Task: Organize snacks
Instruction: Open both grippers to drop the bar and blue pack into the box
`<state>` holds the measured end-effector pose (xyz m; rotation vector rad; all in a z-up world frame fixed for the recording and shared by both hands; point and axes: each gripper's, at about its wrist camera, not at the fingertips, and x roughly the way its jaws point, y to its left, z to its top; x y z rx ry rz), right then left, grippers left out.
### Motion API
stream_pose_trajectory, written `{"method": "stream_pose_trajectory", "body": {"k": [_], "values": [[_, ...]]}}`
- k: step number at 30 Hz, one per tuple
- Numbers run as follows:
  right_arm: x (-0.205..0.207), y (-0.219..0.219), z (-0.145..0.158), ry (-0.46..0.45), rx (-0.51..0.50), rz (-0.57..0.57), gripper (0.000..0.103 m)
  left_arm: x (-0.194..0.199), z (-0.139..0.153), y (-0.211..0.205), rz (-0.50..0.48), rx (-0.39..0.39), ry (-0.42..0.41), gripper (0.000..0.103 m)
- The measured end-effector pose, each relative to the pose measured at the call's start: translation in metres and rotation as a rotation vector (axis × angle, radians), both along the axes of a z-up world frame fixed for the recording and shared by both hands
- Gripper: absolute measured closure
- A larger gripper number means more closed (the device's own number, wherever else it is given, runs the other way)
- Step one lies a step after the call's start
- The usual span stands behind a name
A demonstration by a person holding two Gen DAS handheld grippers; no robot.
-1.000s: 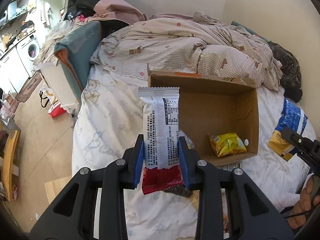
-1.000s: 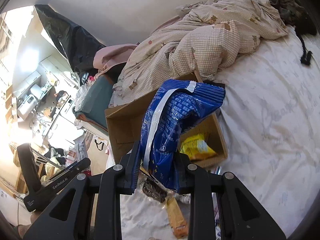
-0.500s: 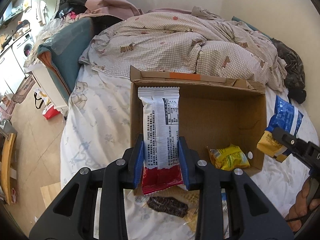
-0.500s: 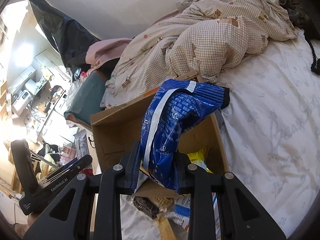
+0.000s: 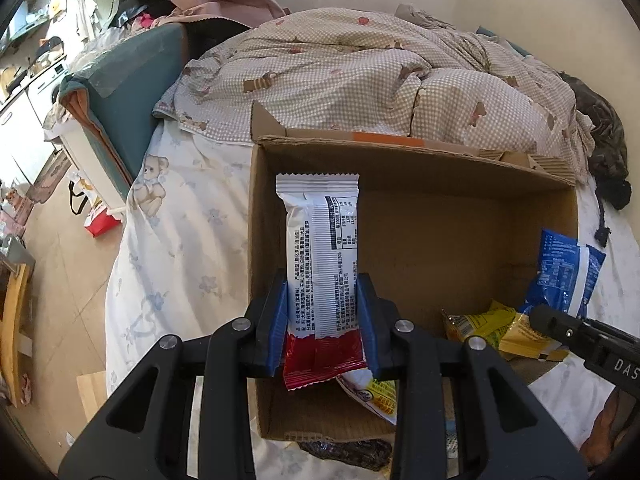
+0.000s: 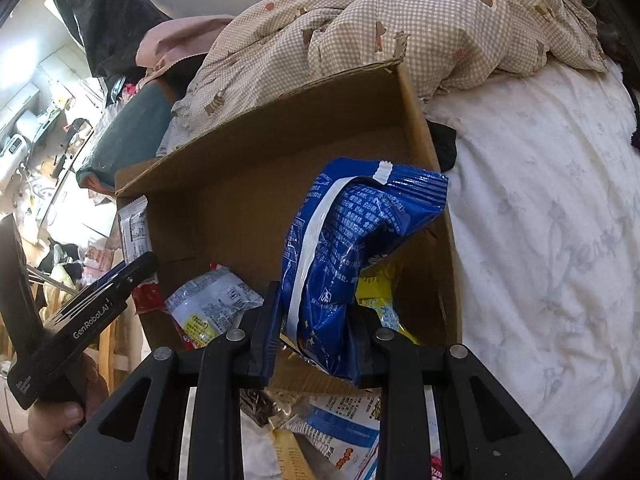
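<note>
A: Your left hand-held gripper (image 5: 323, 320) is closed tight on the white-and-red snack packet (image 5: 320, 260), holding it upright over the near left corner of the cardboard box (image 5: 440, 240).

B: And the right one?

A: Your right hand-held gripper (image 6: 316, 332) is clamped on the lower end of the blue snack bag (image 6: 352, 248), whose floppy top leans toward the box's right wall. Both snacks hang above the box, not in it yet.

B: What could go wrong?

A: The blue bag looks soft and top-heavy; let go here and it may drape over the right wall and slide out onto the bed (image 6: 540, 220). The packet sits close to the left wall, so it could tip outward the same way. The two tools are also near each other, so a bump is possible.

B: What's already in there?

A: A yellow packet (image 5: 480, 324) and a silvery packet (image 6: 212, 304). More wrappers lie loose on the bed in front of the box.

B: The surroundings?

A: A white printed sheet, a rumpled checked quilt (image 5: 360, 72) behind the box, and a cluttered room off to the left.
</note>
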<state>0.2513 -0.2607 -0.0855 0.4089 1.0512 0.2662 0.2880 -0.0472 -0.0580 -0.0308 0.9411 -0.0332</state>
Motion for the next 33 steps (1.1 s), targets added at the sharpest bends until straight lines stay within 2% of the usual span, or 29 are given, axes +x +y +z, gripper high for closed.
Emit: {"method": "stream_pose_trajectory", "body": {"k": [15, 16, 18, 20, 21, 22, 23, 25, 27, 33], "values": [[0.005, -0.008, 0.009, -0.053, 0.085, -0.059, 0.071, -0.002, 0.001, 0.001, -0.024, -0.017, -0.014, 0.074], [0.005, -0.008, 0.009, -0.054, 0.084, -0.061, 0.066, -0.003, 0.002, 0.000, -0.022, -0.008, -0.017, 0.073], [0.003, -0.009, 0.010, -0.064, 0.084, -0.074, 0.036, -0.003, 0.002, -0.001, -0.022, -0.010, -0.016, 0.070], [0.002, -0.011, 0.012, -0.074, 0.081, -0.090, 0.032, -0.003, 0.003, 0.000, -0.018, -0.021, -0.013, 0.061], [0.002, -0.012, 0.012, -0.072, 0.078, -0.088, 0.032, -0.003, 0.003, 0.000, -0.016, -0.024, -0.012, 0.047], [0.003, -0.012, 0.012, -0.067, 0.076, -0.083, 0.032, -0.004, 0.004, 0.000, -0.012, -0.026, -0.014, 0.037], [0.003, -0.012, 0.012, -0.065, 0.076, -0.085, 0.032, -0.006, 0.006, 0.000, -0.022, -0.043, -0.023, 0.035], [0.003, -0.014, 0.011, -0.060, 0.080, -0.092, 0.032, -0.009, 0.008, -0.004, -0.030, -0.038, -0.035, 0.021], [0.003, -0.015, 0.010, -0.054, 0.087, -0.091, 0.032, -0.012, 0.010, -0.006, -0.032, -0.021, -0.049, 0.017], [0.002, -0.015, 0.013, -0.060, 0.088, -0.091, 0.032, -0.015, 0.013, -0.004, -0.036, -0.050, -0.053, 0.017]]}}
